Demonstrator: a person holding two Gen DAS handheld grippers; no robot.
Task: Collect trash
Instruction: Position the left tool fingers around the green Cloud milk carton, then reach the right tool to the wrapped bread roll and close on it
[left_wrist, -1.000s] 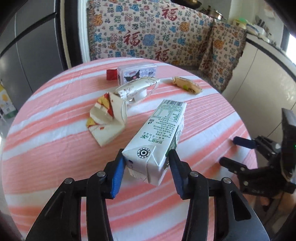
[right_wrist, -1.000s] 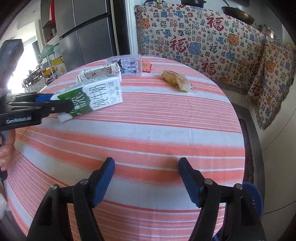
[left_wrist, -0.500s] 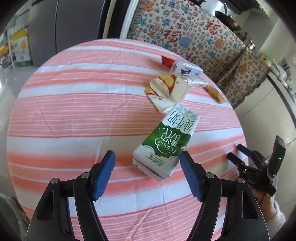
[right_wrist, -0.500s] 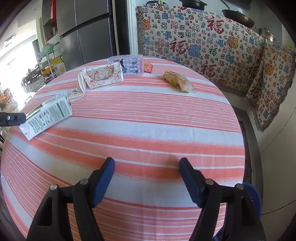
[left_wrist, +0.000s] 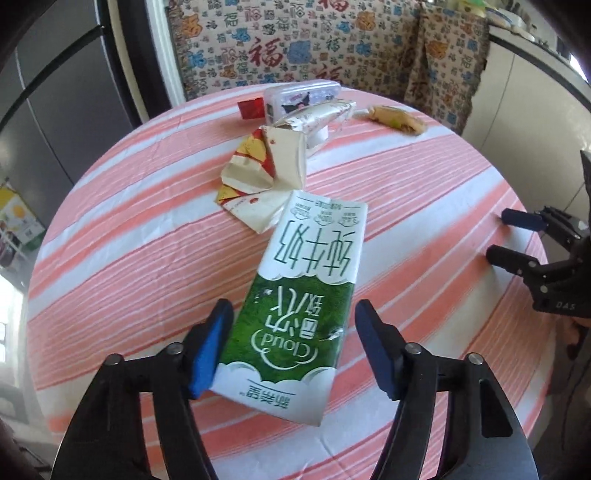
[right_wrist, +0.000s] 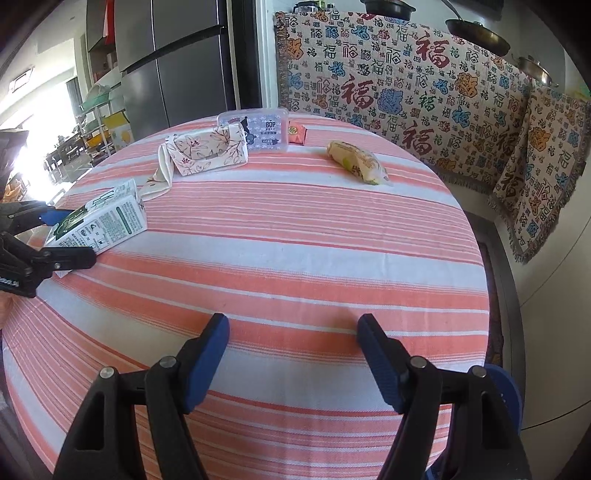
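Note:
A green-and-white milk carton (left_wrist: 303, 295) lies on the striped tablecloth with its green face up. My left gripper (left_wrist: 293, 310) straddles its near end, and the jaws are closing. The left pad is at the carton's edge, while the right pad stands off with a gap. From the right wrist view the carton (right_wrist: 107, 221) sits at the table's left side between the left gripper (right_wrist: 70, 236) fingers. My right gripper (right_wrist: 291, 325) hangs open over the bare cloth with nothing in it. It also shows at the table's right edge as the right gripper (left_wrist: 509, 236).
Behind the milk carton lie a flattened red-and-white carton (left_wrist: 266, 177), a floral pack (right_wrist: 207, 151), a clear plastic box (right_wrist: 266, 129), a red sachet (right_wrist: 297, 134) and a yellow snack wrapper (right_wrist: 358, 162). A patterned sofa cover (right_wrist: 406, 85) backs the round table (right_wrist: 295, 258).
A second ago the left gripper held the carton in the air. It then let it go onto the table and pulled back, and now it has come down around it again. The right gripper stayed still.

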